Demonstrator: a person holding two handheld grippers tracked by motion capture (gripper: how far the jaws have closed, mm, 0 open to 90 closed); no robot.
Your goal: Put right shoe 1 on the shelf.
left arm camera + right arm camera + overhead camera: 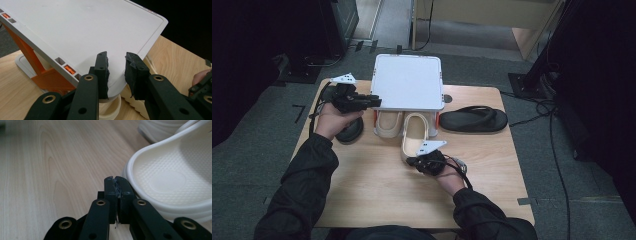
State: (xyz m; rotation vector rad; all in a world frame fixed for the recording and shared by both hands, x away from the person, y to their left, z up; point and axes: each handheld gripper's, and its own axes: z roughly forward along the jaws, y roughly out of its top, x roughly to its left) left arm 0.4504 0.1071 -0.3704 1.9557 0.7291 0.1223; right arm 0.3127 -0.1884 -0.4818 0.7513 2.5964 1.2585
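Observation:
A white rack (408, 82) with orange legs (30, 60) stands at the back of the wooden table (377, 190). Two cream slippers lie under it: one (388, 125) tucked in, the other (414, 135) sticking out toward me. My left gripper (374, 102) is open at the rack's front left corner; in the left gripper view its jaws (116, 62) stand apart over the white top (87, 32). Shut on nothing, my right gripper (412, 161) rests beside the heel of the protruding slipper (170, 180), its tips (116, 180) pressed together.
A black sandal (474, 120) lies right of the rack. Another black sandal (351, 130) lies under my left hand. Bare tabletop stretches between the slippers and the near edge. Cables and dark stands surround the table on the floor.

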